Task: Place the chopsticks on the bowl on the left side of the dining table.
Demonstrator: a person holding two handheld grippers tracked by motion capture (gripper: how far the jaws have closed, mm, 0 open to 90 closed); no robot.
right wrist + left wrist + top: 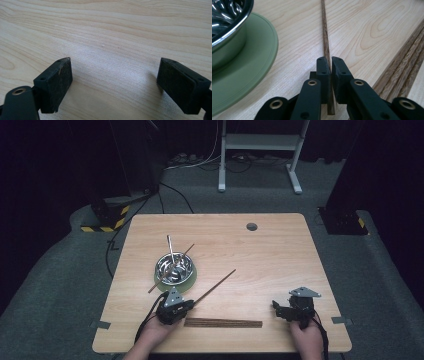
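My left gripper [189, 306] [330, 59] is shut on the near end of a dark wooden chopstick [215, 287] [325, 37], which runs away up and to the right over the table. Just left of it stands a shiny steel bowl [173, 267] [227, 17] on a green saucer [190, 281] [249, 65]. A metal spoon [171, 249] and a second chopstick [186, 252] rest in the bowl. My right gripper [278, 309] [113, 82] is open over bare wood at the front right, nothing between its pads.
A flat bundle of dark wooden strips [223, 323] [404, 70] lies near the front edge between the two grippers. A round grey cap [251, 226] sits in the table's far right part. A white metal frame [260, 150] stands on the floor beyond.
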